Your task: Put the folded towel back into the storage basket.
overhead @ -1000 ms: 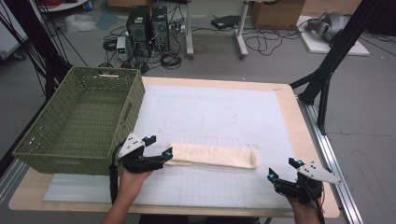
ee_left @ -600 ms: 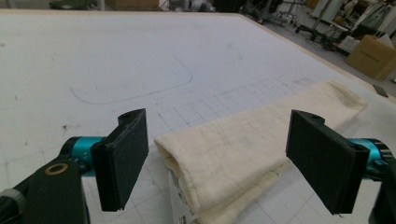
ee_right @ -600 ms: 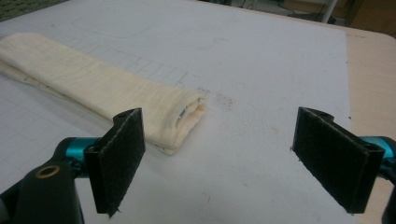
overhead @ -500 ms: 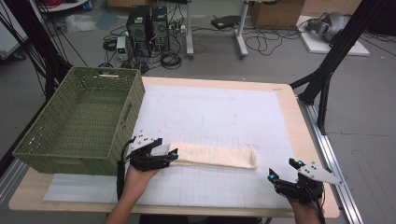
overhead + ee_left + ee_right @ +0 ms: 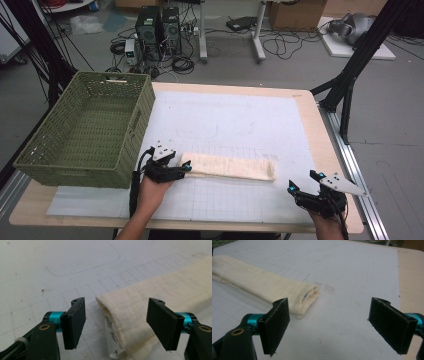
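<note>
In the high view, the folded cloth [image 5: 230, 167] is seen lying on the counter [image 5: 305, 107], its left end at the left gripper [image 5: 186, 168]. In the left gripper view, the jaws have just been closing, with the cloth end [image 5: 130, 315] between them but unpressed. In the right gripper view, the right gripper [image 5: 329, 322] is released, near the cloth's other end [image 5: 307, 296].

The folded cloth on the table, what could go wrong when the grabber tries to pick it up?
The left gripper has been closing around one end of the folded cloth, but the pads do not press it yet. It might pinch only the top layers, so the cloth could unfold when lifted. The white tag sticking out there could be caught instead. The right gripper is open and apart from the far end, so that end may sag or drag.
</note>
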Demonstrator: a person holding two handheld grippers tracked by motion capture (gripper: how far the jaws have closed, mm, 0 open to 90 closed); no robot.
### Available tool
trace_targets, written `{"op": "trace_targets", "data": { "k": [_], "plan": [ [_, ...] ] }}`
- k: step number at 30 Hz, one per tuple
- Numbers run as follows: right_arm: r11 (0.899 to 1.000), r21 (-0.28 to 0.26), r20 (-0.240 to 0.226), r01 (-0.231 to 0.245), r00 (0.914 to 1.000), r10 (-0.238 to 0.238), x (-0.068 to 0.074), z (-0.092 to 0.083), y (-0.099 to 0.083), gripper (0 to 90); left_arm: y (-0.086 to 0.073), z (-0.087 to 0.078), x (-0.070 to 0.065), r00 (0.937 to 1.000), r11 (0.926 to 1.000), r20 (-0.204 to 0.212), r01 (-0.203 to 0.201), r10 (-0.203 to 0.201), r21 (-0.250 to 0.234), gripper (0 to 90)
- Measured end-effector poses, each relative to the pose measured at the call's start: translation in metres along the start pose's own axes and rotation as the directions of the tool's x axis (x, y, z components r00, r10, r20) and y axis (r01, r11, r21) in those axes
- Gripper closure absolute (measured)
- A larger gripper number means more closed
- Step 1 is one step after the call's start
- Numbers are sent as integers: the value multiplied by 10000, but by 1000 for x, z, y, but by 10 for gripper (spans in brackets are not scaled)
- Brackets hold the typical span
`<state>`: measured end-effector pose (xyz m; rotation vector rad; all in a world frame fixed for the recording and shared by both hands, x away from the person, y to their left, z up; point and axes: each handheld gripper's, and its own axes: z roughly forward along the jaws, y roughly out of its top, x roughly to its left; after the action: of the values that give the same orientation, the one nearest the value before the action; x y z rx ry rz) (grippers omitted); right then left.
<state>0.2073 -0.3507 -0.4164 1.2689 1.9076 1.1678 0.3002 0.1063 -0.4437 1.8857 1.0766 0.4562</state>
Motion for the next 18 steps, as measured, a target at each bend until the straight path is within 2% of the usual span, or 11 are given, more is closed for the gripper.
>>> {"op": "trace_targets", "data": {
  "k": [4,7,8,12,15,18],
  "plan": [
    [10000,-30,-27,57,10000,-57,2,-1,1,158,-1,2,3,9992,9994,-290,267,-260,222,359],
    [10000,-6,-31,49,10000,-49,2,-2,1,158,-3,4,1,9998,9981,-214,58,-45,614,385],
    [10000,21,-39,14,10000,-14,3,-1,1,158,-5,6,1,9998,9980,-142,160,-152,607,390],
    [10000,-58,-158,48,9999,-49,2,-1,1,158,-5,6,0,9998,9982,-78,165,-161,579,419],
    [9999,-112,-197,106,9997,-108,3,0,1,158,-6,6,-2,10000,9970,-24,49,-47,769,428],
    [9999,-72,-207,131,9997,-132,3,0,1,158,-5,5,-3,9996,9958,-80,269,-263,878,437]
  ]
}}
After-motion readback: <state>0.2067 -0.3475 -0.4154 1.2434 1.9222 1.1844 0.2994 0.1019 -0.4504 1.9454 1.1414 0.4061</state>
